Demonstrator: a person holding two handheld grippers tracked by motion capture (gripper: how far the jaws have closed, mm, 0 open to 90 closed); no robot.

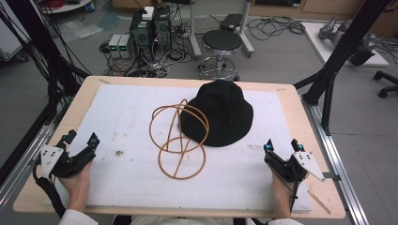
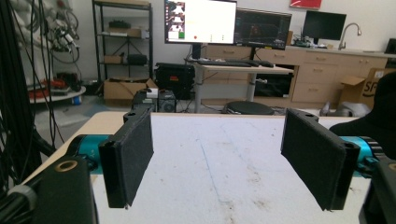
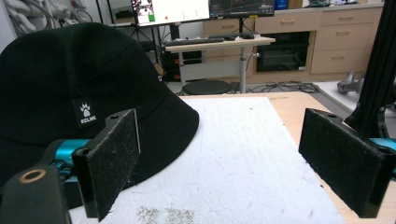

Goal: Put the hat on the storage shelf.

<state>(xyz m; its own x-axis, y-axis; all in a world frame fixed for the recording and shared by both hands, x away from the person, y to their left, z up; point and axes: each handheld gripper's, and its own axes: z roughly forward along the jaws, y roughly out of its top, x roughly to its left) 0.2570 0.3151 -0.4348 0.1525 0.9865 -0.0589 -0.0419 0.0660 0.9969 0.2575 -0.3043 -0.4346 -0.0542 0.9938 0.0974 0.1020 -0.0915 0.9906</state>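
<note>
**Hat and wire stand untouched, both grippers waiting**

Nothing looks begun. The black bucket hat (image 1: 217, 114) lies at the centre of the high view on the white foam sheet (image 1: 117, 117) covering the table (image 1: 300, 112), its brim overlapping the orange wire stand (image 1: 179, 140) just left of it. Presumably the hat goes onto the stand; all of that remains. The left gripper (image 1: 80, 139), lower left, and the right gripper (image 1: 282, 144), lower right, both rest spread wide, holding nothing, well apart from the hat.
</note>
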